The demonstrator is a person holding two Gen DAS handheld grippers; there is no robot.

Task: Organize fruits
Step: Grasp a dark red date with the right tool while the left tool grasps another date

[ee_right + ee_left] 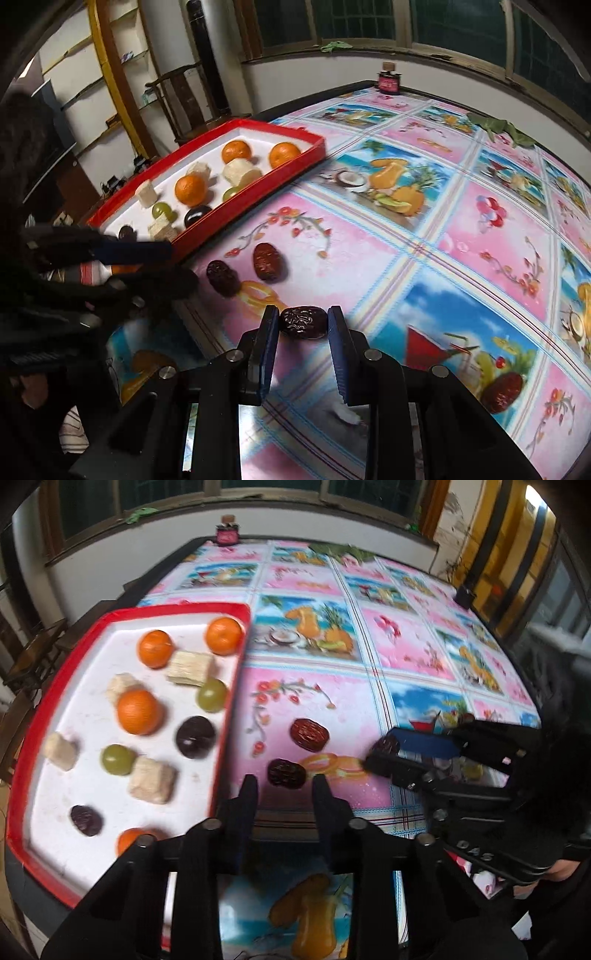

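Note:
A dark date (303, 322) lies on the patterned tablecloth with my right gripper (303, 326) shut on it, blue pads (271, 332) against both its ends. The left wrist view shows that gripper (380, 753) low at the right. My left gripper (284, 794) stands narrow just short of a second dark date (286, 773), pads clear of it; it also shows from the side (184, 266). A reddish date (309, 734) lies a little beyond. To the left is the red tray (177, 609) holding oranges, green grapes, beige blocks and dark fruits.
Another date (504, 391) rests at the near right of the table. A pink jar (388, 81) stands at the far edge and a green cloth (506, 129) at the far right. A wooden chair (177, 99) is behind the tray (251, 206).

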